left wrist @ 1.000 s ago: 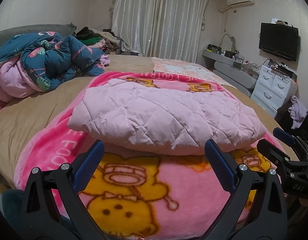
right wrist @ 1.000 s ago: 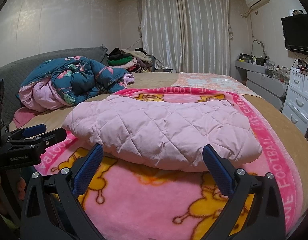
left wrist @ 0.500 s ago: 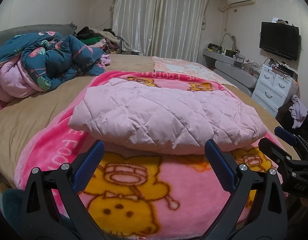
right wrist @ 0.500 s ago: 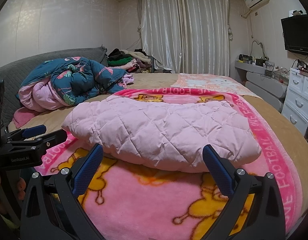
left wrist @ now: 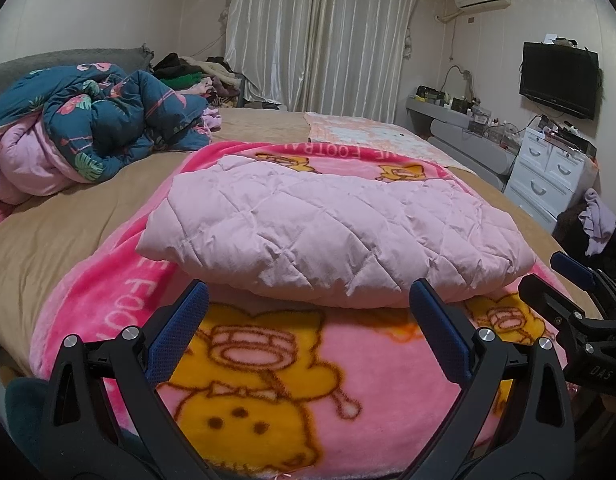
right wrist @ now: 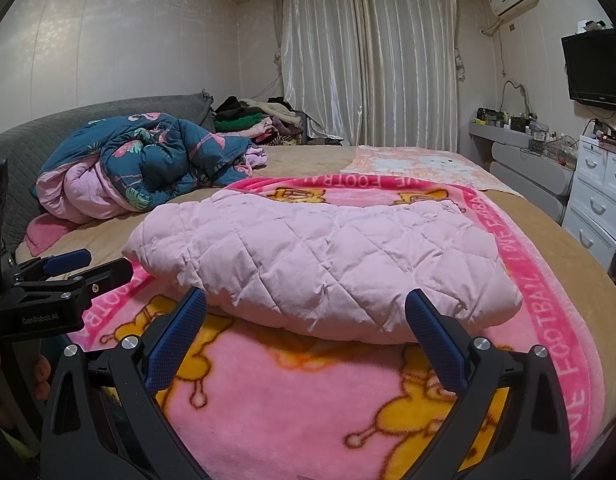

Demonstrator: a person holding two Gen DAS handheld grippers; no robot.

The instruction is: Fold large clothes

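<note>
Almost nothing shifts over the last second: left gripper (left wrist: 308, 312) and right gripper (right wrist: 305, 312) still hover side by side, jaws wide apart, gripping nothing. Pink quilted garment (left wrist: 328, 232) lies folded into a thick pad on the cartoon blanket (left wrist: 267, 392), just beyond the fingertips. Judging by that stillness, this fold is done or a pause precedes the next grab.

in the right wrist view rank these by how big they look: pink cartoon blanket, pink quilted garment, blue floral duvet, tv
1. pink cartoon blanket, largest.
2. pink quilted garment.
3. blue floral duvet, though it lies farther back, so its true size is unsure.
4. tv, smallest, and cut off by the frame edge.
</note>
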